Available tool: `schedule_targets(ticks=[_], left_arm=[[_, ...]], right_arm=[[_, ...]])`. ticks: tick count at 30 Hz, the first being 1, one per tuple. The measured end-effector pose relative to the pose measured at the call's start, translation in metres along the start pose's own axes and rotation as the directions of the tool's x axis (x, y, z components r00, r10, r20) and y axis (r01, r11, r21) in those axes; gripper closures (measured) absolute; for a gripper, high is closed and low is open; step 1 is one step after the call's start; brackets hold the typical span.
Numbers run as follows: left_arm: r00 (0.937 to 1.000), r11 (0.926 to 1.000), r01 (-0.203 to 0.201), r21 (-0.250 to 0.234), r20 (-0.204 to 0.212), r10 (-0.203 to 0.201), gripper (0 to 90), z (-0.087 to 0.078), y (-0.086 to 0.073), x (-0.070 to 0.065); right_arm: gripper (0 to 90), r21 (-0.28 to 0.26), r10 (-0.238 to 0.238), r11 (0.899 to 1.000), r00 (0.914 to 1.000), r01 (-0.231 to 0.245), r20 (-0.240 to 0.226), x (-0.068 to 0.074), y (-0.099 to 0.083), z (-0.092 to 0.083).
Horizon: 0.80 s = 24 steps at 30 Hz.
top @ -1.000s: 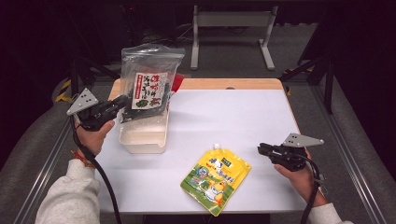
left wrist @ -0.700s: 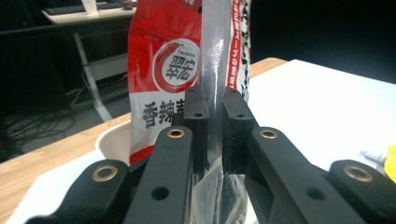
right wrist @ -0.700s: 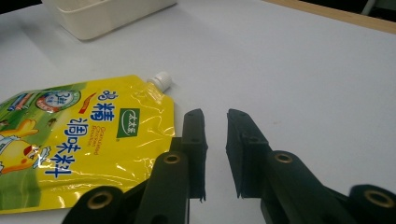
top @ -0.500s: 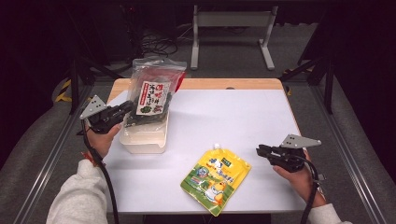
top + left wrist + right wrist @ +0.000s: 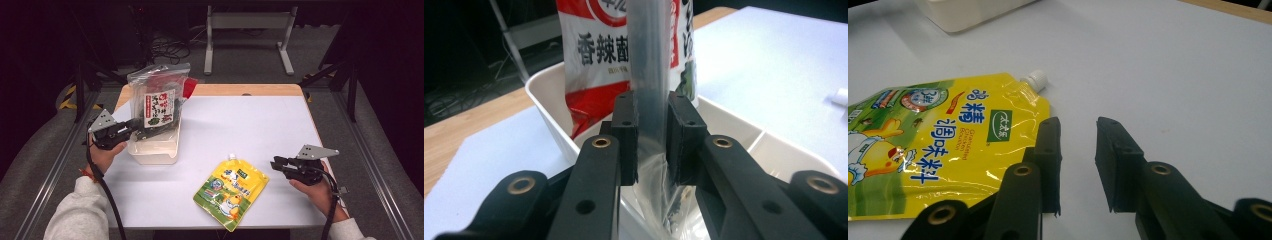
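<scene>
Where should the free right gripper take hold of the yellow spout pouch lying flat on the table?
Probably at the near right edge of the yellow pouch, coming in low from the right gripper side. It lies flat, so only its thin sealed edge or the white cap offers a pinch.

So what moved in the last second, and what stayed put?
The left gripper, shut on the clear plastic snack bag with the red and white label, carried it down and toward the person, lowering it into the white plastic bin. The right gripper, open, and the yellow spouted pouch stayed put on the white table.
</scene>
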<state>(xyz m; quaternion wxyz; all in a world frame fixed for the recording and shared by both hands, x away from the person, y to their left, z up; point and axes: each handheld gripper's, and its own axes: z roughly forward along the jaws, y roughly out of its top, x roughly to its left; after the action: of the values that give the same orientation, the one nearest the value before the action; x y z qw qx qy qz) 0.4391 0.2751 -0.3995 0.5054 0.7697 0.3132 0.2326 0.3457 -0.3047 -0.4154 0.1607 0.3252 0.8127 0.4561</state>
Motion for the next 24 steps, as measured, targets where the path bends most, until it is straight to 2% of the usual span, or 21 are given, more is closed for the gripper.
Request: schedule_targets(ticks=[3,5,13,16,17,18,24], left_arm=[[0.9995,0.9991,-0.03,0.03,0.013,0.03,77.2,0.002,-0.001,-0.002],[0.9993,0.999,-0.035,0.027,0.015,0.035,76.7,0.003,-0.005,-0.002],[1.0,0.9996,-0.005,0.026,0.006,0.005,75.9,0.005,-0.011,0.0],[0.9997,0.9984,-0.022,0.053,-0.006,0.022,75.8,0.006,-0.01,-0.003],[0.9992,0.9972,-0.038,0.065,-0.009,0.039,75.9,0.007,-0.01,-0.003],[0.9994,0.997,-0.031,0.071,-0.014,0.032,75.9,0.007,-0.01,-0.003],[0.9981,0.9952,-0.054,0.081,-0.026,0.056,75.9,0.008,-0.011,-0.005]], right_arm=[[71.1,0.006,0.002,1.0,1.0,-0.002,-0.003,0.0,-0.001,0.001],[70.8,0.009,0.001,1.0,1.0,-0.001,-0.007,0.0,-0.001,0.002],[69.9,0.023,-0.006,1.0,0.9999,0.006,-0.013,0.001,-0.001,0.005],[69.9,0.025,-0.007,1.0,0.9999,0.008,-0.014,0.002,-0.001,0.007],[69.9,0.025,-0.008,1.0,0.9998,0.008,-0.017,0.002,-0.001,0.007],[69.9,0.025,-0.01,1.0,0.9998,0.01,-0.018,0.003,-0.001,0.007],[69.8,0.025,-0.011,1.0,0.9998,0.011,-0.018,0.004,0.0,0.007]])
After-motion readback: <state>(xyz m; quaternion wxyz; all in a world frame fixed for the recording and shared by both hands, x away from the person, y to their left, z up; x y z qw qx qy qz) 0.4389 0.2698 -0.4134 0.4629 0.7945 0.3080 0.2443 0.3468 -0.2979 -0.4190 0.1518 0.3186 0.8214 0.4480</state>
